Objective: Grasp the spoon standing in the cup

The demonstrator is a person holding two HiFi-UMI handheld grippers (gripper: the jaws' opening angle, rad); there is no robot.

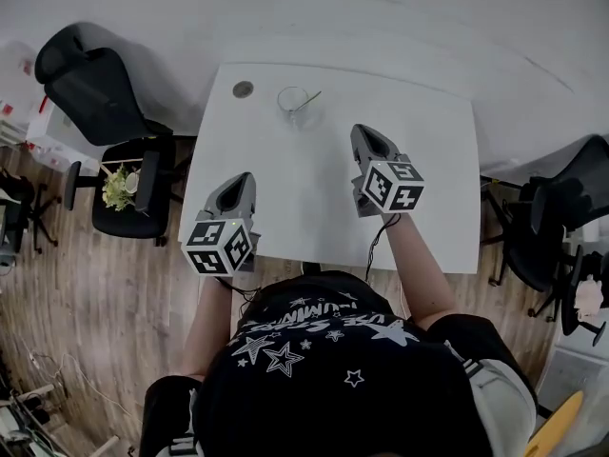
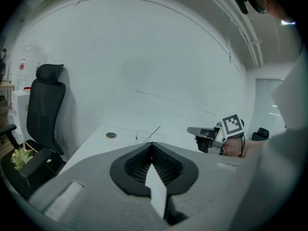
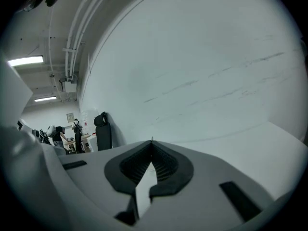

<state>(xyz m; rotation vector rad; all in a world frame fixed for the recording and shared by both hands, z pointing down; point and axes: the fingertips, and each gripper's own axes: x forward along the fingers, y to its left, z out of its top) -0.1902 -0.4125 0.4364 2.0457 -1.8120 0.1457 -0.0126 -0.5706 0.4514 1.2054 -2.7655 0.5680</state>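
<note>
A clear glass cup [image 1: 296, 104] stands near the far edge of the white table [image 1: 428, 208], with a thin spoon [image 1: 309, 98] leaning out of it to the right. In the left gripper view the cup [image 2: 143, 136] and spoon [image 2: 154, 131] show just beyond my jaw tips. My left gripper [image 1: 243, 181] hovers over the table's near left part, shut and empty. My right gripper [image 1: 363, 134] is further forward, right of the cup and apart from it, shut with nothing between its jaws. The right gripper view shows only wall and table past its tips [image 3: 152, 140].
A small round grey disc [image 1: 243, 89] lies on the table left of the cup. Black office chairs stand at the left [image 1: 105, 93] and right [image 1: 561, 217] of the table. A pale wall runs behind the far edge.
</note>
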